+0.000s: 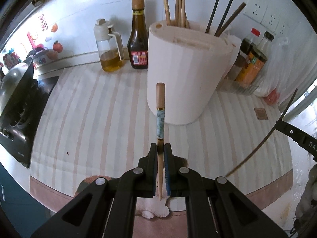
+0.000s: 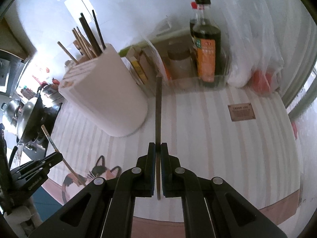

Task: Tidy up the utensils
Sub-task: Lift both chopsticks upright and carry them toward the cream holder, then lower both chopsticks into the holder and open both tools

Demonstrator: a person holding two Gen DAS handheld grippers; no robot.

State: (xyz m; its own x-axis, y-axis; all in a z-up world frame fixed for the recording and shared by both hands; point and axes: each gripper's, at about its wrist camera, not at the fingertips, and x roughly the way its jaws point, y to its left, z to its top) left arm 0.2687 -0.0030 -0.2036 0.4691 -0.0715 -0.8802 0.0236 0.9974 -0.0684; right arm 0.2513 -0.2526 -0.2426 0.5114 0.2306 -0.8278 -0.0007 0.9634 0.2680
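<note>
Left gripper (image 1: 160, 148): fingers clamped on a pale wooden chopstick with a blue-green patterned band (image 1: 160, 107), thick end up for slotting. Right gripper (image 2: 158, 148): fingers clamped on a dark wooden chopstick (image 2: 158, 109). Both above the striped worktop (image 1: 99, 109), before the white cylindrical utensil holder (image 1: 178, 69) with chopsticks sorted by colour.

Home kitchen: gas stove (image 1: 17, 117), oil bottle (image 1: 110, 47), sauce bottles (image 2: 206, 45).

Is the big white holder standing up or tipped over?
Standing up. The white holder sits flat on the striped mat, with chopsticks poking out.
</note>
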